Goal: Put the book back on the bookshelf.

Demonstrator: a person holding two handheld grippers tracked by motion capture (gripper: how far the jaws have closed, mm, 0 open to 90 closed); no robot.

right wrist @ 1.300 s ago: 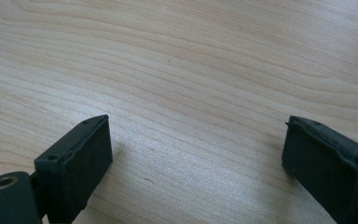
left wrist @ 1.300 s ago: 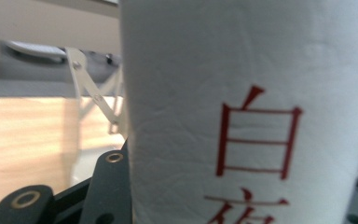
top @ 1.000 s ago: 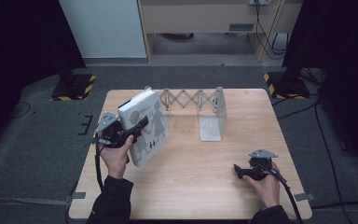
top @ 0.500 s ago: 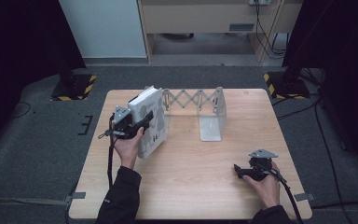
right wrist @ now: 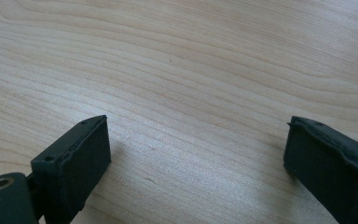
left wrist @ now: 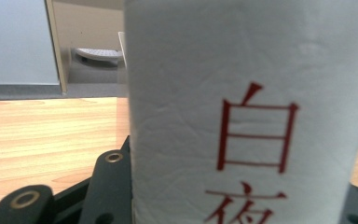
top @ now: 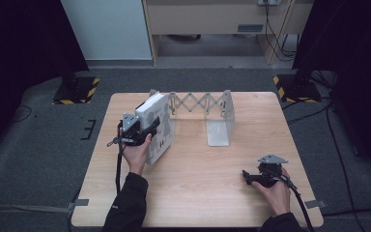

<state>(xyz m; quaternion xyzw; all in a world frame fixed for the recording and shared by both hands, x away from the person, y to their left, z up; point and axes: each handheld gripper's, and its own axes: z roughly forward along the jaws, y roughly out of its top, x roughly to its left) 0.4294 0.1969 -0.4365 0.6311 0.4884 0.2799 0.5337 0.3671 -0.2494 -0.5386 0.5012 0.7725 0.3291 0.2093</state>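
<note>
A white book [top: 158,126] with grey figures on its cover stands upright on the wooden table [top: 193,193], against the left end of a metal accordion book rack [top: 200,102]. My left gripper [top: 148,131] is shut on the book from its near side. In the left gripper view the book's white spine [left wrist: 242,93] with red characters sits between the jaws of the left gripper [left wrist: 235,203]. My right gripper [top: 246,174] rests near the table's front right, open. In the right gripper view the right gripper [right wrist: 200,154] has only bare wood [right wrist: 191,56] between its black pads.
The rack's right end plate [top: 221,126] stands upright with its foot flat on the table, and the space between the two ends holds nothing. Beyond the table lie grey floor, a light cabinet [top: 207,19] and black stands with striped bases [top: 290,87].
My left gripper has carried the book away from the person and to the right, up against the rack's left end, and set it more upright. The right gripper has stayed put.
</note>
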